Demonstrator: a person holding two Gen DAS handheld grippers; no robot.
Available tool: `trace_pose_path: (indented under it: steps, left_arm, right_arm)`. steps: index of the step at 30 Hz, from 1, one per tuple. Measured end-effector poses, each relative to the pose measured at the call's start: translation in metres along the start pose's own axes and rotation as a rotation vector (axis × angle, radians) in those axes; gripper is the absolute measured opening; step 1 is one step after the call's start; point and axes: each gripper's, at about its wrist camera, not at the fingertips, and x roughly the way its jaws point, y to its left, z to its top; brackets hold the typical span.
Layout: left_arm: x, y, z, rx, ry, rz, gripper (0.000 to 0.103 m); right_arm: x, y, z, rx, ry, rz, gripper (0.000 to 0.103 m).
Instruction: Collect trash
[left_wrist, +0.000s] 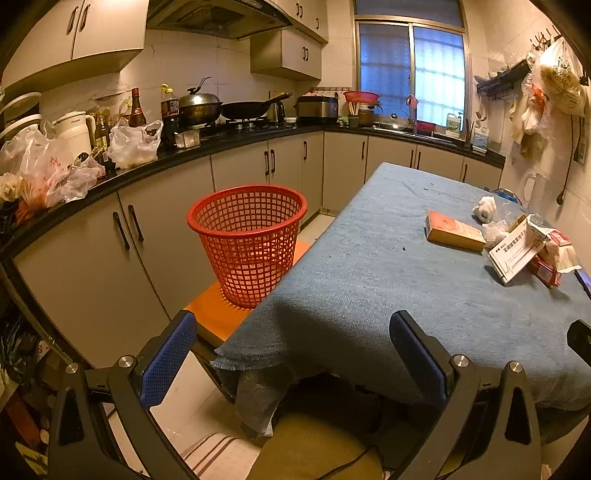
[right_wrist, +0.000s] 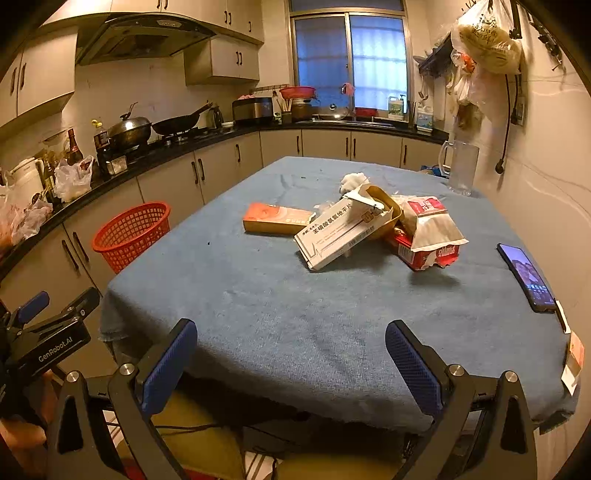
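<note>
Trash pile (right_wrist: 373, 229) well beyond right gripper's (right_wrist: 291, 354) spread jaws

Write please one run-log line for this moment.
stage: before first pick | left gripper: open, empty | right gripper: open, empty | trash: white box, red pack on table | red basket: beside table
</note>
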Motion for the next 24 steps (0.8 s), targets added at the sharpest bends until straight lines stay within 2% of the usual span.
trace_pose_path:
  steps: [24]
  left_arm:
    - [0.0032,-0.0092,-0.0059,0.033,0.007,-0.013,0.103]
  right_arm:
    - [0.0047,-0.0030,-0.0051,0.013,0.020,0.016,0.103]
